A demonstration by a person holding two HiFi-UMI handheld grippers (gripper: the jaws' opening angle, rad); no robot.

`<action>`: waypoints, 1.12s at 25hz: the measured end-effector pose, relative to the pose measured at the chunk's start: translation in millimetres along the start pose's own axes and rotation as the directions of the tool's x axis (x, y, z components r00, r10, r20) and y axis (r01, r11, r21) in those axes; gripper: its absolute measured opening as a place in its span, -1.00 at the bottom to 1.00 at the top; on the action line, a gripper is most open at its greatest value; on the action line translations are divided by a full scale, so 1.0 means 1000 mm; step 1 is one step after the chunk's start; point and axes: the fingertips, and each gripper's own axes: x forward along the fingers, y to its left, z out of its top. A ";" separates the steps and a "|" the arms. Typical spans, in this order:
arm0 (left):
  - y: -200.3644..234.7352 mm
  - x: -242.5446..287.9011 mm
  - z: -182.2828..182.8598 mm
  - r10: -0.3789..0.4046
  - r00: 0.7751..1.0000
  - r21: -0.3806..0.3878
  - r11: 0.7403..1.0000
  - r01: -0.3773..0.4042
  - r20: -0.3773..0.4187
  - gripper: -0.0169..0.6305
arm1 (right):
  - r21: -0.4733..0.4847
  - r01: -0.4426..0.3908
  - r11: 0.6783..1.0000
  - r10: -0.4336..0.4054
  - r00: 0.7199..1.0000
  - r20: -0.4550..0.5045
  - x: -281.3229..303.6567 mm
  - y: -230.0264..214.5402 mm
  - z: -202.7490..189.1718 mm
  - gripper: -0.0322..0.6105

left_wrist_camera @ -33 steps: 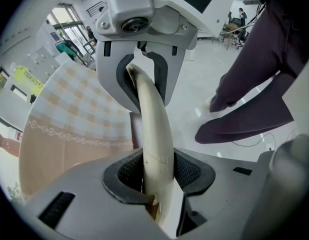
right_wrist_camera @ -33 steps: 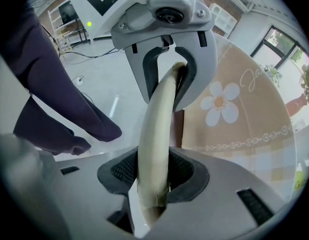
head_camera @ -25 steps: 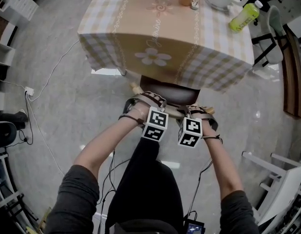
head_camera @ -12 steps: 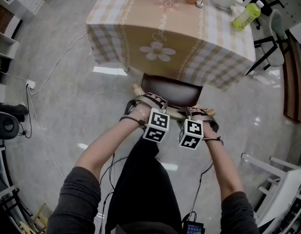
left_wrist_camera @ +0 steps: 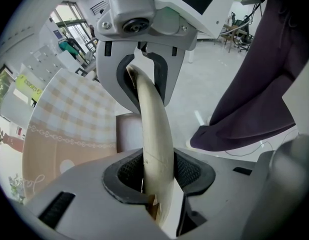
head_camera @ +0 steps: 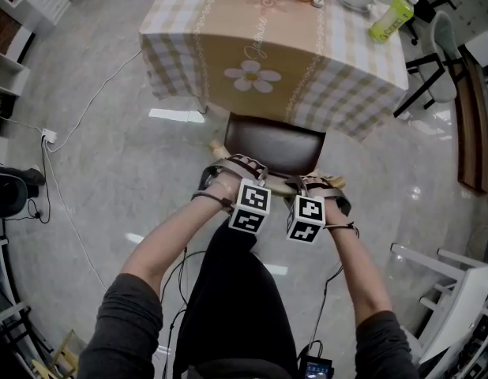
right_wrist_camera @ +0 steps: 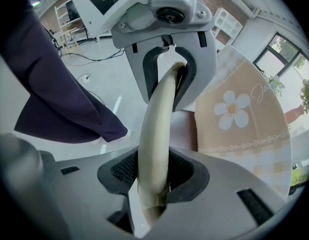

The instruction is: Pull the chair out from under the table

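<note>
Chair (head_camera: 274, 144) rail (head_camera: 280, 182) pinched by left tongs (left_wrist_camera: 152, 131) and right tongs (right_wrist_camera: 159, 134), front perhaps under table (head_camera: 252, 22)

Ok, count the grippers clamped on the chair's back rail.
2: the left gripper grips the rail toward its left end; the right gripper beside it, toward its right end.

Smooth wood, shiny seat, matt cloth, polished floor

The chair (head_camera: 274, 144) has a smooth, pale wooden top rail (left_wrist_camera: 153, 129) and a brown, faintly glossy, leather-like seat (head_camera: 260, 136). The checked tablecloth (head_camera: 252, 46) is matt cloth, and the grey floor (head_camera: 110, 156) is glossy and polished. The left gripper (left_wrist_camera: 154, 171) has a matt grey plastic shell and black, rough-textured pads (left_wrist_camera: 188, 170).
</note>
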 end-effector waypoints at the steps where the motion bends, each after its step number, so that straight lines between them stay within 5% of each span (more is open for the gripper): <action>1: -0.003 0.000 0.001 0.000 1.000 0.001 1.000 0.000 0.000 -0.48 | 0.000 0.000 1.000 0.000 1.000 -0.001 0.000 0.003 0.000 -0.46; 28: -0.067 -0.011 0.017 -0.005 1.000 0.014 1.000 0.005 -0.008 -0.48 | 0.012 0.009 1.000 -0.009 1.000 0.005 -0.010 0.067 0.020 -0.46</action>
